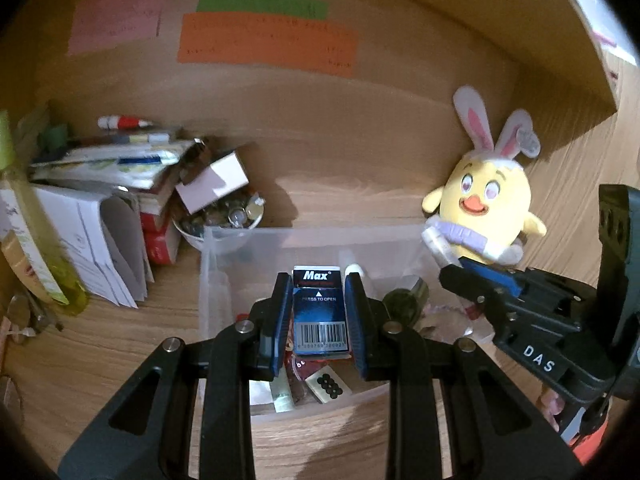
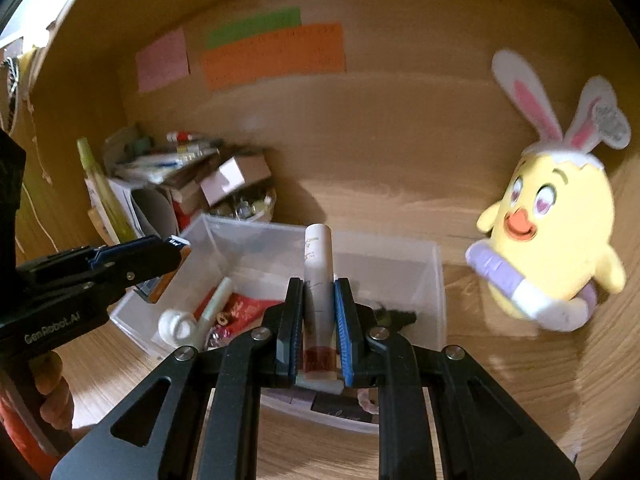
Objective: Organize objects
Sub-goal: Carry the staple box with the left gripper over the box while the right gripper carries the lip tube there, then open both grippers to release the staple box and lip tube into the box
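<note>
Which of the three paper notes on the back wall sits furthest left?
The pink note. It sits apart, left of the green note and the orange note, which are stacked together.

One clear plastic bin (image 1: 224, 264). One blue staple box (image 1: 319, 312). One white tube (image 2: 318, 264). One yellow plush chick (image 1: 486, 204). One bowl of trinkets (image 1: 218, 220). Three paper notes on the back wall: pink (image 1: 118, 20), green (image 1: 262, 4), orange (image 1: 266, 44). Two claws: left (image 1: 318, 320), right (image 2: 318, 328).

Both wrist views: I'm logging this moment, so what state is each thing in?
left hand-held gripper: shut on Max box
right hand-held gripper: shut on white tube
clear bin: open-topped, partly filled
plush chick: upright against the wall
small bowl: heaped full
</note>
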Motion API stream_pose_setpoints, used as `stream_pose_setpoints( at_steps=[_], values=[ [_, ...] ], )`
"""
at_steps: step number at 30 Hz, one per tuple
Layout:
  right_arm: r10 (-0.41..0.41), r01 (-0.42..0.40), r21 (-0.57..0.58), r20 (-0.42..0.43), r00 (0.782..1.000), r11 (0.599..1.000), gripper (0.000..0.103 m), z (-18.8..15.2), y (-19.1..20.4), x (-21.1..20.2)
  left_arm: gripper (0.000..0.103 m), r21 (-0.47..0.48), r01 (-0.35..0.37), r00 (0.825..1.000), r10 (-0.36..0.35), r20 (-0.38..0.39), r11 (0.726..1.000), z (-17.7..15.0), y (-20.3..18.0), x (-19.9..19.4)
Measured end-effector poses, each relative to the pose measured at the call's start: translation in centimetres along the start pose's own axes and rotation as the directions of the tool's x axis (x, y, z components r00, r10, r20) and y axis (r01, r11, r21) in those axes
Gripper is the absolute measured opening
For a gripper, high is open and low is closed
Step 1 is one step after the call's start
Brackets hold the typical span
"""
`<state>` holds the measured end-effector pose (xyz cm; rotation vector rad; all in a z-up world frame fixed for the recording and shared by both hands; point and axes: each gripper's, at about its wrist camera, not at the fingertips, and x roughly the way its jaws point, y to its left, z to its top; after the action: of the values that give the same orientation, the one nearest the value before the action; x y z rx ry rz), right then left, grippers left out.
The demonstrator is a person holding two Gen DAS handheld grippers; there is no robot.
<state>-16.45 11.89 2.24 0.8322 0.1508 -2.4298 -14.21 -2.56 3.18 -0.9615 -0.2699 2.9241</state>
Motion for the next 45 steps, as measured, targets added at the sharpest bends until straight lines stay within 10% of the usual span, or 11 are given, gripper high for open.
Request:
stream_pose_setpoints(
  at_steps=[27, 31, 45],
  values=[
    [-0.016, 0.014, -0.012, -0.159, 0.987, 1.000, 0.019, -1.6, 0.5, 4.5, 0.026, 0.017, 0.023, 0.993, -0.021, -0.114, 1.000, -1.5, 0.1, 2.9],
    [0.008, -0.009, -0.008, -0.175, 0.985, 1.000, 0.035, -1.7, 0.6, 4.3, 0.032, 0.014, 0.024, 0.994, -0.023, -0.102, 1.000, -1.5, 0.0, 2.1],
    [-0.007, 0.004, -0.040, -0.068, 0.998, 0.999, 0.043, -1.1, 1.3, -0.8, 0.057, 0.019, 0.013, 1.000, -0.012, -0.025, 1.000, -1.5, -0.1, -1.6]
  ],
)
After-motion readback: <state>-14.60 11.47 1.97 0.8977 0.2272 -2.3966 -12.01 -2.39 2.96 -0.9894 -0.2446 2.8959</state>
